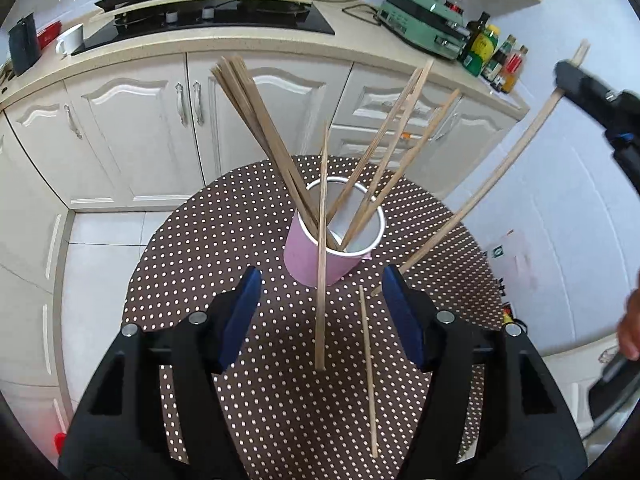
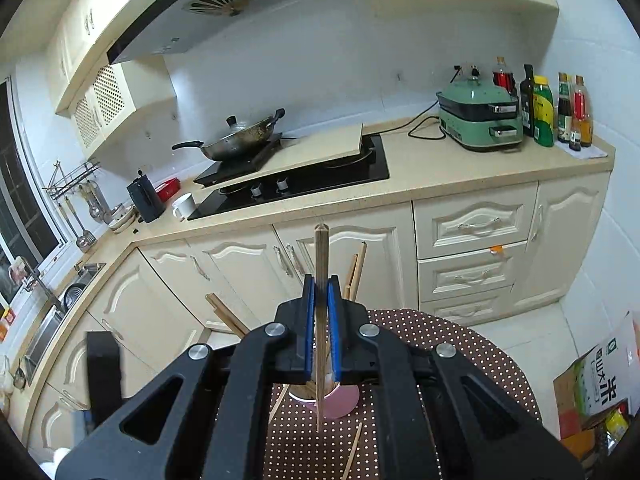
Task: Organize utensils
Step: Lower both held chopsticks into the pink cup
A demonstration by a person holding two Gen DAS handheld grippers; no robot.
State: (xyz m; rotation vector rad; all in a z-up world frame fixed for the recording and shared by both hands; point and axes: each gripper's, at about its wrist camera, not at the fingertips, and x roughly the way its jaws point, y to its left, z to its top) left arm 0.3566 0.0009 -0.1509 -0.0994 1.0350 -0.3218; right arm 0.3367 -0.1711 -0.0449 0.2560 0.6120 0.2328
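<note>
I am working a kitchen table (image 1: 240, 420), polka-dot cloth on top, sorting chopsticks into a pink cup (image 1: 316, 256) that stands near its middle. At the left of the left wrist view my left gripper (image 1: 320, 316) hangs over the cloth with jaws wide and nothing pressed between the pads. One loose stick (image 1: 321, 248) stands almost upright between them, in front of the cup's near wall and outside it; whether its tip touches the cloth I cannot tell. Just right of it a second stick (image 1: 368, 372) lies flat on the cloth. In the cup, a dark bundle (image 1: 256, 128) leans left and lighter sticks (image 1: 392, 152) fan right. Further right, my right gripper (image 1: 568, 76) comes in from the edge, jaws narrow and clamped on a long stick (image 1: 480, 192) near its top, its lower end pointing down at the cloth beside the cup. The right wrist view confirms it: the pads (image 2: 309, 328) pinch that stick (image 2: 319, 320) upright, above the cup (image 2: 340, 404).

I judge the step in hand to be loading, with one stick carried and two left out. Next, I think, the carried stick's low end must be swung over the rim before release, clear of the leaning sticks.
</note>
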